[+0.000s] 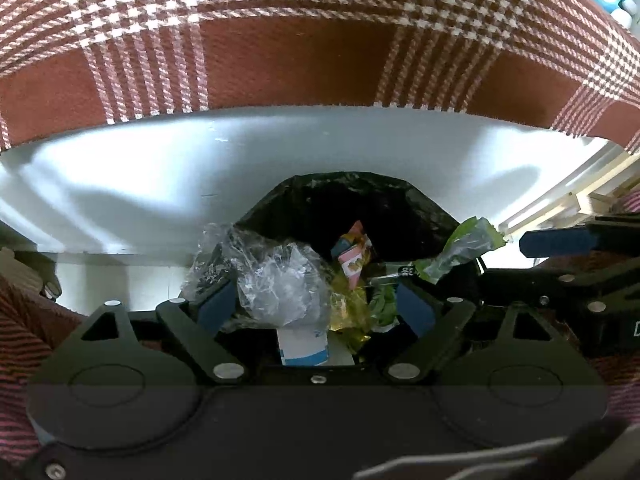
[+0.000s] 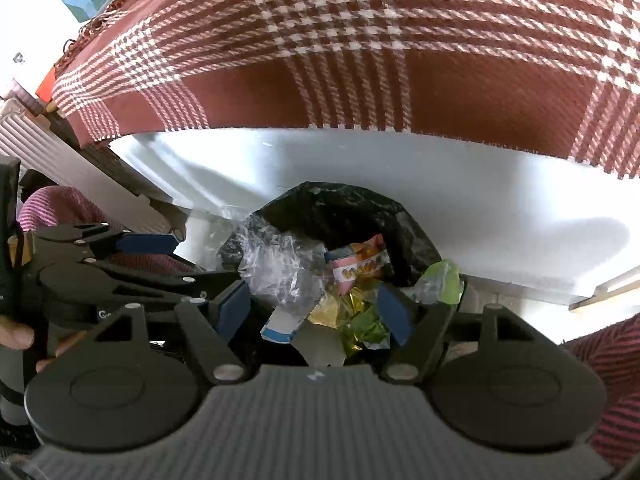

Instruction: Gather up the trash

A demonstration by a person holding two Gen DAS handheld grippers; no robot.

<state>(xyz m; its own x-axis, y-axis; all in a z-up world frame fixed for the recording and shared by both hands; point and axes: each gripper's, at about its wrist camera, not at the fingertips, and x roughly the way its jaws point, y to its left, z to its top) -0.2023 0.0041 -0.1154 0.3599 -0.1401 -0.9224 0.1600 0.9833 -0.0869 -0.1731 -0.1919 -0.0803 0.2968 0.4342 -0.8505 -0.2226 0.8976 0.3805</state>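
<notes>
Left wrist view: left gripper (image 1: 316,304) spread around a trash pile (image 1: 296,284) over the black bag (image 1: 348,204); right gripper (image 2: 316,308), at 3 o'clock, equally spread.

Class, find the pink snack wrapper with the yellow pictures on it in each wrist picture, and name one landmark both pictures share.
Left wrist view: the pink snack wrapper sits just right of centre, among the trash at the black bag's mouth.
Right wrist view: the pink snack wrapper lies just right of centre, right of the clear plastic.
Shared landmark: the checked red blanket across the top.
</notes>
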